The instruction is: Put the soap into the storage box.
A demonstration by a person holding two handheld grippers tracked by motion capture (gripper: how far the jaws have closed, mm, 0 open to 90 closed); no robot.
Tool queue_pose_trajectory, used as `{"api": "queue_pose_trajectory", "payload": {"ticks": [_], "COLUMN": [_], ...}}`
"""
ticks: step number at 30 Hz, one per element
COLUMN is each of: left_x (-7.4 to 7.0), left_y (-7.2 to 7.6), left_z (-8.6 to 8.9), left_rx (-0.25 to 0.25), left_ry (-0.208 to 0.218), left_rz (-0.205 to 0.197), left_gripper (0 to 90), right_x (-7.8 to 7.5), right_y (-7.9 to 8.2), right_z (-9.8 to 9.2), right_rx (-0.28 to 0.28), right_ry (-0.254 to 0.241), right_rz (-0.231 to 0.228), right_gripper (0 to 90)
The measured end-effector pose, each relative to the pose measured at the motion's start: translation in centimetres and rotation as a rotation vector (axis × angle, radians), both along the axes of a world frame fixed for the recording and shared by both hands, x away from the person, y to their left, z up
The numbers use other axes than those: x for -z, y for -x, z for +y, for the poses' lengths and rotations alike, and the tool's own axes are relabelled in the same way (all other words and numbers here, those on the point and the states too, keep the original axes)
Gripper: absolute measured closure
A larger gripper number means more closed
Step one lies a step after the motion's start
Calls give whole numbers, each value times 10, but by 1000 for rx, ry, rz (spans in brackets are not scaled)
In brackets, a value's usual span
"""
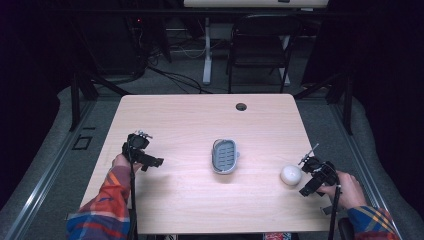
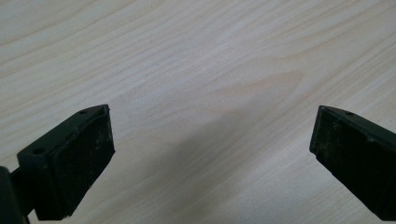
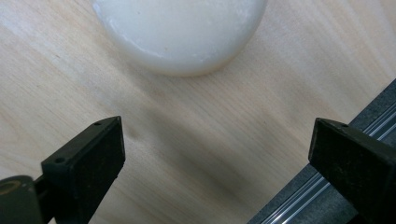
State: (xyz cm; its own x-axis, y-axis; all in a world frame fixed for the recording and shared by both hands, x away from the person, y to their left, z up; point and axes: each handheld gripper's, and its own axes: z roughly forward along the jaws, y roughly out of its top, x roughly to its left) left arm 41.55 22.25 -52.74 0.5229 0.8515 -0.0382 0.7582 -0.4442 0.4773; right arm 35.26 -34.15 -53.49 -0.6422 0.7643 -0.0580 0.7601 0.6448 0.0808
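The grey soap dish (image 1: pixel 225 156) at the middle of the table (image 1: pixel 200 115) serves as the landmark here. Well to the left of it, the left gripper (image 1: pixel 150 161) hangs over bare wood with its jaws spread wide and nothing between them; the left gripper view has plain grain under both pads. It has no part in the step yet and is best kept where it is, away from the dish, so the path stays free.

The dish itself lies lengthwise, away from the person, and looks empty, though its ribbed floor is too small in the high view to be sure.

To the right of the dish, near the table's right edge, sits the white round soap (image 1: pixel 291 174). Just beyond it, farther from the dish, the right gripper (image 1: pixel 306 176) is held low with its jaws spread; in the right gripper view the soap (image 3: pixel 180 32) lies ahead of the two pads, not yet between them, and it is off to the left of the gap.

The step in hand seems to be the reach for the soap. To do it well, the right gripper should shift so the soap centres in the gap, go forward until the pads flank its widest part, then close gently, since a smooth round bar may slip or squirt out.
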Motion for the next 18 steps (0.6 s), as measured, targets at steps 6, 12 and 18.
{"api": "queue_pose_trajectory", "payload": {"ticks": [6,12,18], "left_x": [1,1,1], "left_y": [-1,-1,-1], "left_z": [-1,-1,-2], "left_rx": [0,-3,4], "left_ry": [-1,-7,-10], "left_rz": [2,6,4], "left_gripper": [0,0,0], "right_x": [4,3,0], "right_y": [1,-4,-4], "right_z": [3,5,8], "right_rx": [-18,-31,-42], "right_ry": [-32,-2,-8], "right_rz": [13,36,33], "right_gripper": [60,4,0]}}
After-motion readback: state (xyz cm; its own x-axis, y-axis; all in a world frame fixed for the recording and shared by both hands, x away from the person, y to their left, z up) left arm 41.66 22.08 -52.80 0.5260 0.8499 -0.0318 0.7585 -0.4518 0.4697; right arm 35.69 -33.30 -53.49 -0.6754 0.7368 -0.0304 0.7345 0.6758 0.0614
